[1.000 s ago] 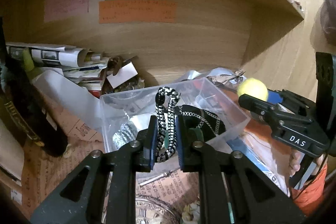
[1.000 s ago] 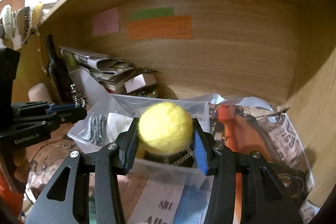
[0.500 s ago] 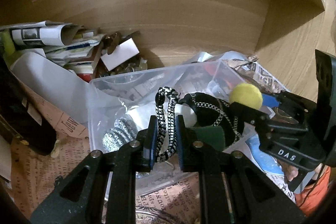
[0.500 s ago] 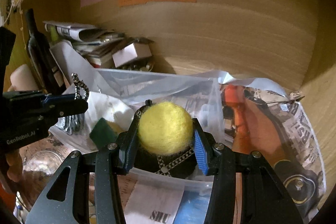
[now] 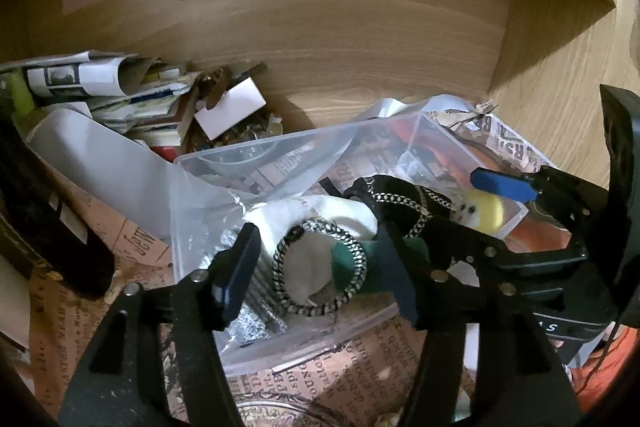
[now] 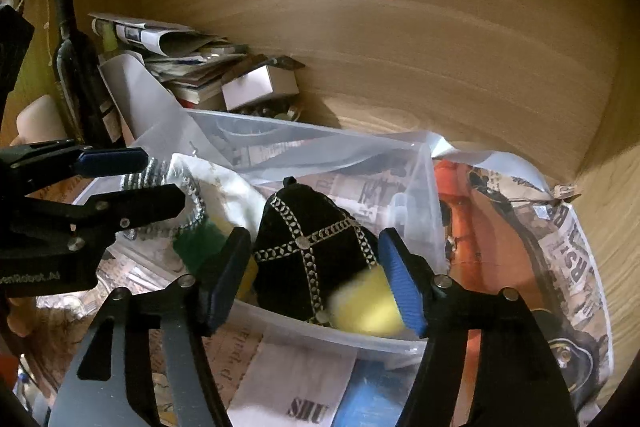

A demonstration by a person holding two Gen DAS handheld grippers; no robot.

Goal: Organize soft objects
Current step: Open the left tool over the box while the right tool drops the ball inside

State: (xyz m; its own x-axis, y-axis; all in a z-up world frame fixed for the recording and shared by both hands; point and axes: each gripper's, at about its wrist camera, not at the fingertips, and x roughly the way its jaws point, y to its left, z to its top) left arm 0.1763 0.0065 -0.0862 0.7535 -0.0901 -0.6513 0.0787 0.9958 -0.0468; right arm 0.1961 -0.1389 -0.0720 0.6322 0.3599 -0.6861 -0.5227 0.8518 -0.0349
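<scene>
A clear plastic box [image 5: 208, 171] [image 6: 320, 143] sits on the shelf. My left gripper [image 5: 316, 267] is open above it. A black-and-white cord loop [image 5: 320, 267] lies loose in the box on a green sponge [image 5: 348, 263] and white cloth [image 5: 320, 207]. My right gripper [image 6: 316, 275] is open over the box's near right corner. A yellow felt ball [image 6: 364, 301] [image 5: 486, 213], blurred, is beside its right finger, next to a black cap with chain trim [image 6: 308, 247] [image 5: 400, 195].
A dark bottle [image 6: 76, 75] stands at the left. Rolled newspapers [image 5: 80, 79] and a small white box [image 5: 230, 107] lie behind the plastic box. Crumpled newspaper [image 6: 560, 235] lies at the right. The wooden back wall [image 5: 360, 47] carries coloured paper labels.
Both grippers have opened. The cord has dropped from my left gripper into the box. The yellow ball has left my right gripper and fallen beside the black cap.
</scene>
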